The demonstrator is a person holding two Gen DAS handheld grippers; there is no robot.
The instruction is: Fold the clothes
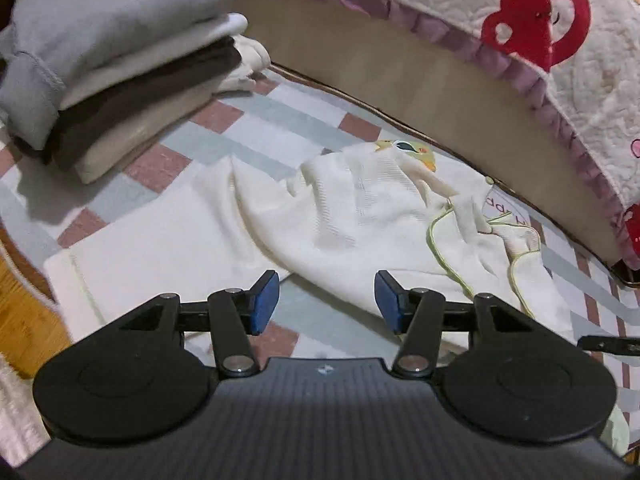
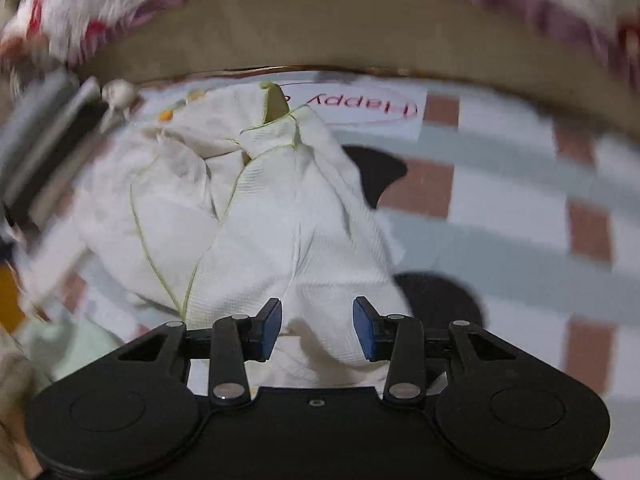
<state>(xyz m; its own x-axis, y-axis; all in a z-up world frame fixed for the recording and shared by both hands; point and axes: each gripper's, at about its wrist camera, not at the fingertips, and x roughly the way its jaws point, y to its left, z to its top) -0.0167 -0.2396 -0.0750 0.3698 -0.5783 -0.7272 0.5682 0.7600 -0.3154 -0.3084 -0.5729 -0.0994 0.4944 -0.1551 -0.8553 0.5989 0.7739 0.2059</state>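
Cream waffle-knit cloth, a small garment (image 1: 360, 216) trimmed in thin green piping, lies rumpled on a checked mat (image 1: 256, 120) of white, grey-blue and dusty pink squares. In the left wrist view it spreads ahead of the fingers and to their right, its flatter part reaching left past the left-hand pad, one fold running in between the two blue pads. The left gripper (image 1: 326, 304) stands wide open above the cloth, with nothing between its fingers. Far ahead and left of them sits a stack of folded clothes (image 1: 116, 68): grey on top, then white, dark brown and beige. Beyond the garment a tan wooden bed frame (image 1: 380, 68) curves across, a quilt (image 1: 560, 40) with red figures and a purple frill hanging over it.

The right wrist view is blurred. There the right gripper (image 2: 317, 328) is also spread open, with the same garment (image 2: 260, 216) bunched straight ahead of the fingers and under them; the pads seem to hover just over the cloth rather than pinch it, though the blur makes contact hard to judge. Red lettering on the mat (image 2: 500, 216) shows beyond the heap.
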